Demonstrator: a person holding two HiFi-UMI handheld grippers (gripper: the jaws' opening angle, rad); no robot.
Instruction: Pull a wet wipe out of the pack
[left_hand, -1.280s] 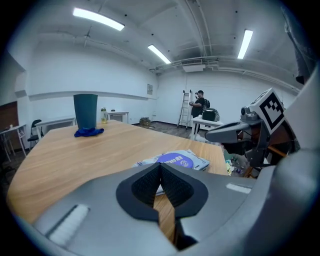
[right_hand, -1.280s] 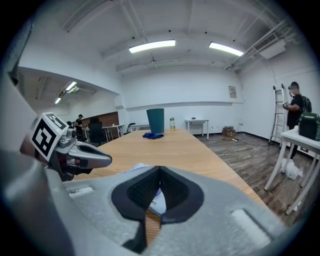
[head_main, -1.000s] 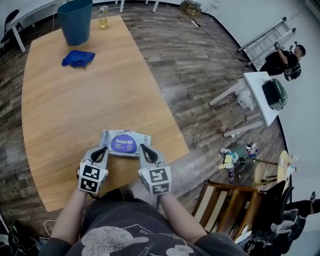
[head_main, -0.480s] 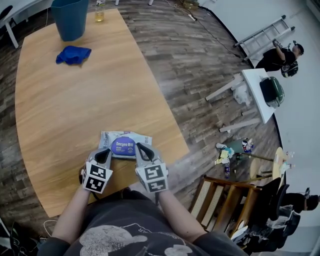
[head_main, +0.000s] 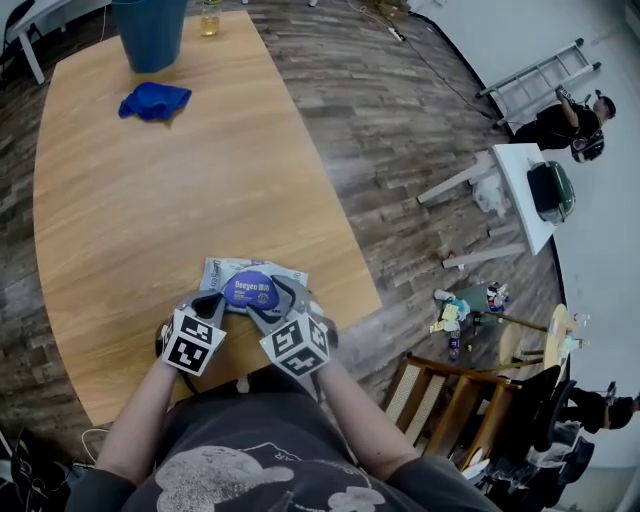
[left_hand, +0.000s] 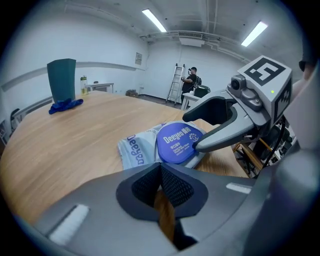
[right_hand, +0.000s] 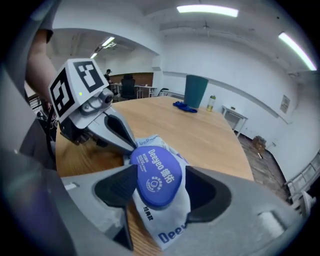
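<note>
- The right hand-held gripper (head_main: 272, 299) is now lower and closer over the wipes pack (head_main: 228, 270). Its jaws have just been opening and are standing apart around the blue lid (right_hand: 159, 176).
- The left hand-held gripper (left_hand: 160, 169) is sitting closed and empty at the pack's left end.
- The pack is lying flat on the worktop (head_main: 150, 200), near the person's edge.
- The light pack is probably at risk of lifting or sliding, since nothing is pinning it.
- The jaws may slip off the smooth lid.

A teal bin (head_main: 150, 30) is standing at the bench's (head_main: 150, 210) far end beside a small bottle (head_main: 209, 20), a blue cloth (head_main: 155, 101) is lying near it, and a ladder (head_main: 540, 75) is resting by the white wall.
</note>
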